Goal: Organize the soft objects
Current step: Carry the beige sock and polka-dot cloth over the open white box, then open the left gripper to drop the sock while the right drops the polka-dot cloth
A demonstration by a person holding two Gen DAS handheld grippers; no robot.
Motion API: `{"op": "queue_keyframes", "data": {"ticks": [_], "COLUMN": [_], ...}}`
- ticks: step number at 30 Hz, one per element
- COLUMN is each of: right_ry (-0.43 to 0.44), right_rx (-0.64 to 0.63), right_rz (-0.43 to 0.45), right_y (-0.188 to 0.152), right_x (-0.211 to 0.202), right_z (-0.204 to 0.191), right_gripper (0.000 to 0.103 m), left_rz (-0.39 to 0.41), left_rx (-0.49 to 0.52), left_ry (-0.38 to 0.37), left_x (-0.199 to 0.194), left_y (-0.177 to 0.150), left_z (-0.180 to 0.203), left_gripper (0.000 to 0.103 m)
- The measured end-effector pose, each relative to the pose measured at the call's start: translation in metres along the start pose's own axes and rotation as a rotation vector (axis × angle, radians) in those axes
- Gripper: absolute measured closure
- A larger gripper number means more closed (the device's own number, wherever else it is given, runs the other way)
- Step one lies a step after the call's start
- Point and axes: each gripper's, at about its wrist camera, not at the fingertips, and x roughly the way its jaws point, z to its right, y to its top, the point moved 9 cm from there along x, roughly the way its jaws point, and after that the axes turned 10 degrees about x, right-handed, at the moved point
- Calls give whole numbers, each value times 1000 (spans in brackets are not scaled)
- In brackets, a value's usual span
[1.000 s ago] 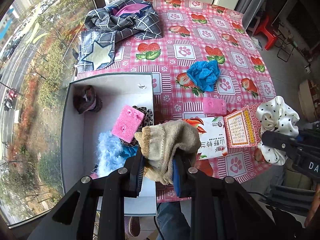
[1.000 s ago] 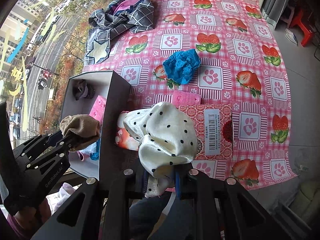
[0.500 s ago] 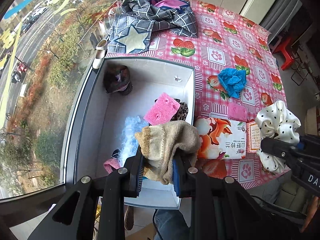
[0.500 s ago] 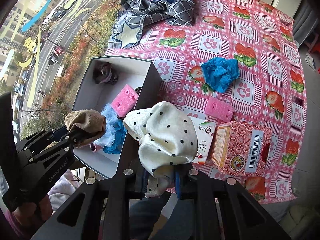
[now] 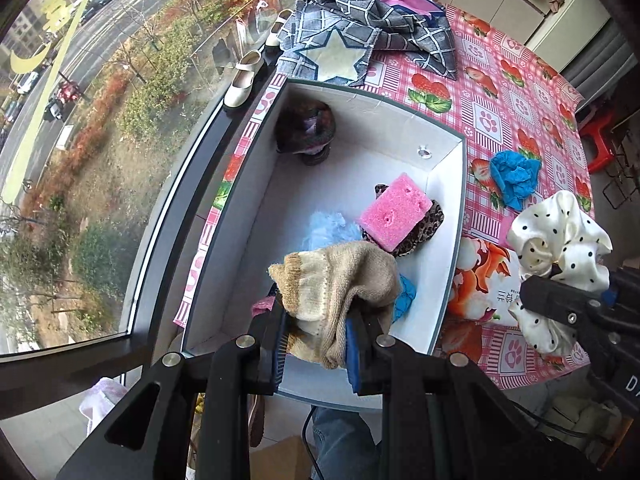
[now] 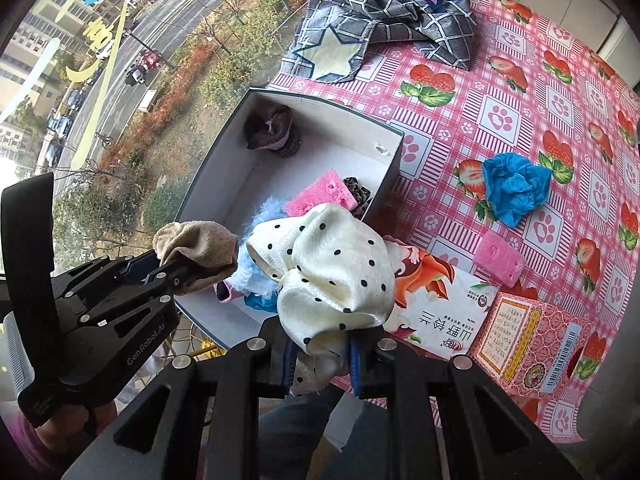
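Note:
My left gripper (image 5: 316,344) is shut on a beige knitted sock (image 5: 340,280) and holds it above the near end of the open white box (image 5: 448,308). The sock also shows in the right wrist view (image 6: 196,248). My right gripper (image 6: 320,354) is shut on a cream polka-dot scrunchie (image 6: 328,268), above the box's right wall and a tissue pack. The box (image 6: 304,120) holds a pink sponge (image 5: 394,216), light blue fluff (image 5: 328,228), a leopard-print piece (image 5: 424,232) and a dark knitted item (image 5: 306,130).
On the pink strawberry tablecloth (image 6: 500,80) lie a blue crumpled cloth (image 6: 514,186), a second pink sponge (image 6: 498,258), a fox-print tissue pack (image 6: 436,312), a red patterned box (image 6: 532,340) and a grey checked garment (image 6: 384,16). A window runs along the left.
Both grippers have moved left with their loads. The sock now hangs over the box's inside, and the scrunchie has come over the box's right wall.

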Motion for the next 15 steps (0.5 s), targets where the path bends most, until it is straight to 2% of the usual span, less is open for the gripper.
{"op": "queue_keyframes", "data": {"ticks": [11, 15], "right_ry": [17, 17], "right_rx": [-61, -61], "right_rz": [-53, -58], "right_y": [6, 19], "right_x": [23, 31], "right_z": [-35, -42], "right_gripper": [82, 82], "left_rz": [-53, -55], "left_rx": [-43, -38], "left_ry": [3, 11], "left_x": [17, 23], "left_y": [-13, -9], "left_z": [-18, -21], "left_gripper": [76, 76]}}
